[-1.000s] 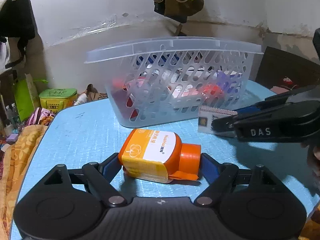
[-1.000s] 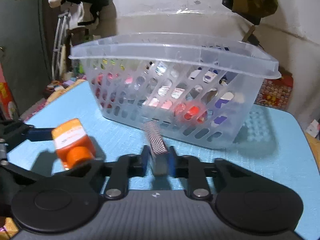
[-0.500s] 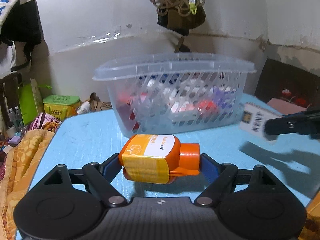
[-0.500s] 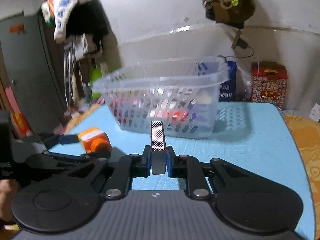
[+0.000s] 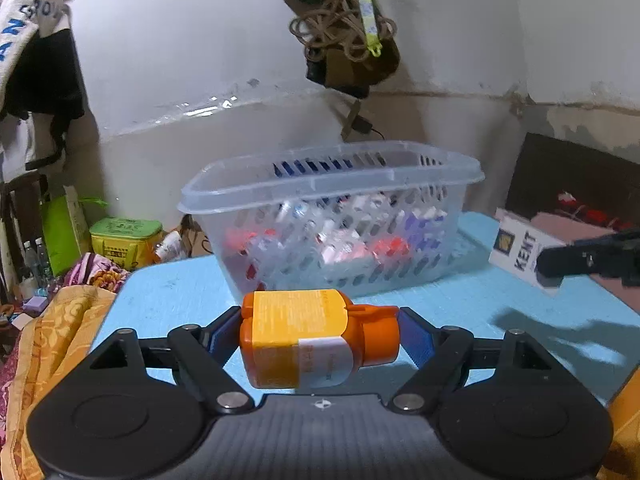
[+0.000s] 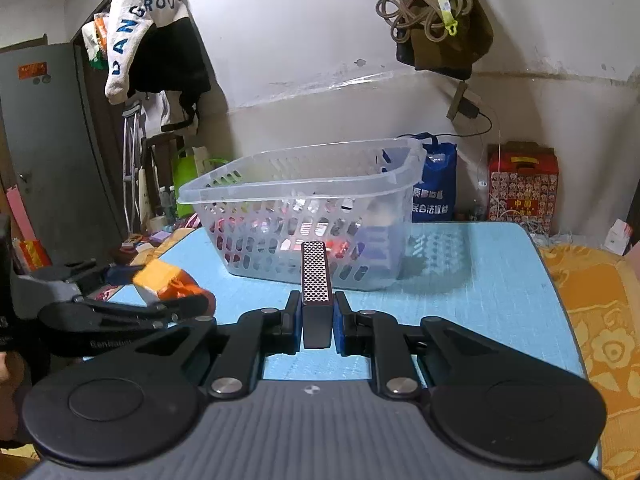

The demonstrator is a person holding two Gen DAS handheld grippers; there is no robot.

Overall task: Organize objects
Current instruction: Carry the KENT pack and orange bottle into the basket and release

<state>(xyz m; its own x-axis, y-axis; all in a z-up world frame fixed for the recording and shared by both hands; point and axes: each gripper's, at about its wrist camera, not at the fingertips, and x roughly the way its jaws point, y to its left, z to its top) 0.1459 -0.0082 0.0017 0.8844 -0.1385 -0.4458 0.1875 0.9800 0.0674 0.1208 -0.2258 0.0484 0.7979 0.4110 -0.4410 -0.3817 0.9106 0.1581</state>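
Left gripper (image 5: 320, 340) pinching orange bottle (image 5: 316, 338); right gripper (image 6: 317, 322) clamping KENT cigarette pack (image 6: 316, 284), hovering before basket (image 6: 312, 184).

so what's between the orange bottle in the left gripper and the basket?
Nothing: in the left wrist view only bare blue table separates the orange bottle from the basket. The KENT box is off to the right.

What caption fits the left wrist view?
Left gripper clamps orange plastic bottle before clear slotted plastic basket.
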